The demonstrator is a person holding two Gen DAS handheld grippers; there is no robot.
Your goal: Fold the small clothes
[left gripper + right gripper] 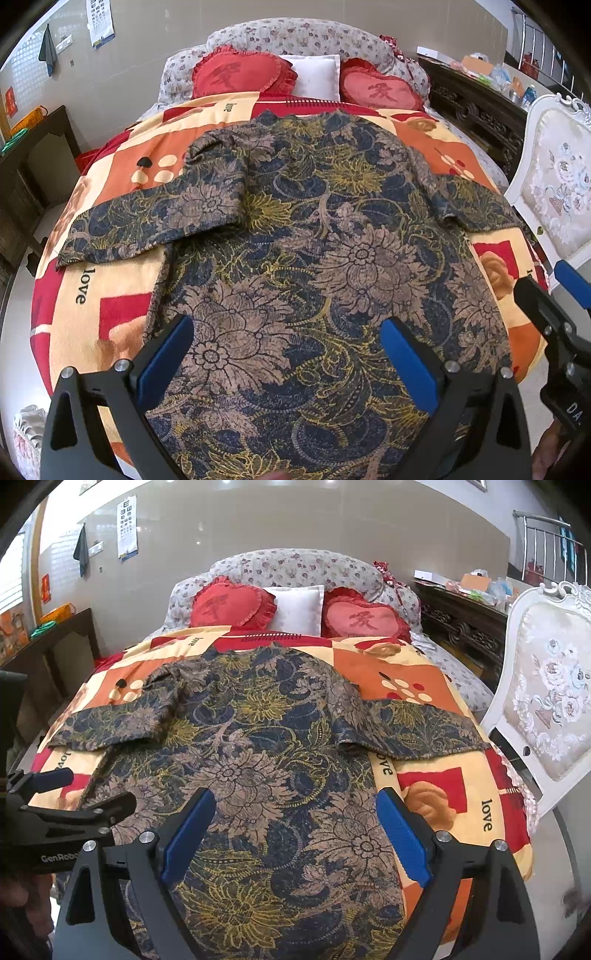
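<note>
Shirt [314,229] lies spread flat on the bed's quilt [122,177], long axis running away from you, hem nearest. Your left tool [288,354] and right tool [295,830] hover over the hem, jaws wide, empty. Neither looks clearly nearer.
</note>
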